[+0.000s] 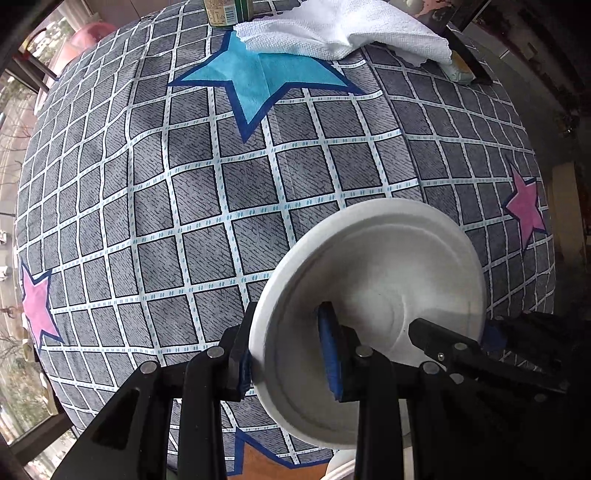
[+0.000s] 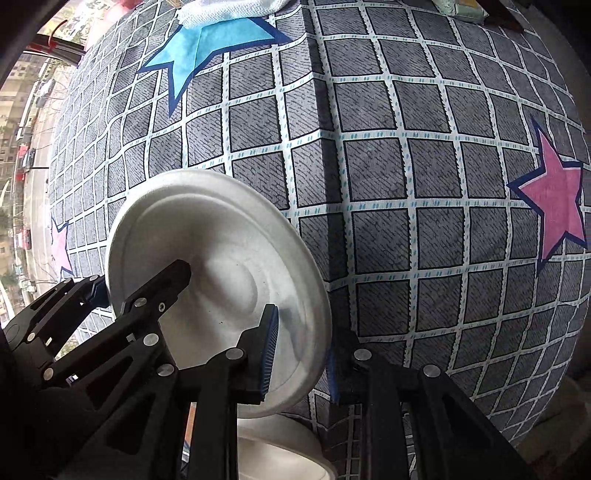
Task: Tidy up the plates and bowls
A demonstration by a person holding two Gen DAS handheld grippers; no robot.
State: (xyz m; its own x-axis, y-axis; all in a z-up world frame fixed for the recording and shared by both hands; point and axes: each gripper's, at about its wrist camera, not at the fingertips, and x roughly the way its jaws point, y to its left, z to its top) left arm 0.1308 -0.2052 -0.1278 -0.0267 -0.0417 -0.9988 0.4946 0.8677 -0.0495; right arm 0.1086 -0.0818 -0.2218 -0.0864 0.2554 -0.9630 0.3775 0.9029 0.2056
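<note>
A grey grid-patterned cloth with blue and pink stars (image 1: 258, 85) covers the counter (image 1: 221, 206); a white towel (image 1: 340, 33) lies at its far edge. Both tools pinch one white round foam plate (image 1: 388, 266), held tilted above the cloth. The left tool (image 1: 286, 354) grips its left rim; the right tool (image 2: 301, 354) grips the opposite rim. A second white dish (image 2: 280, 450) sits just below.

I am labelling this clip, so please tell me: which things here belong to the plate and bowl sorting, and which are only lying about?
Belongs to the job: white plate, gripped at opposite rims by the left tongs and right tongs; white dish beneath it.

Lying about: white towel; green can.
</note>
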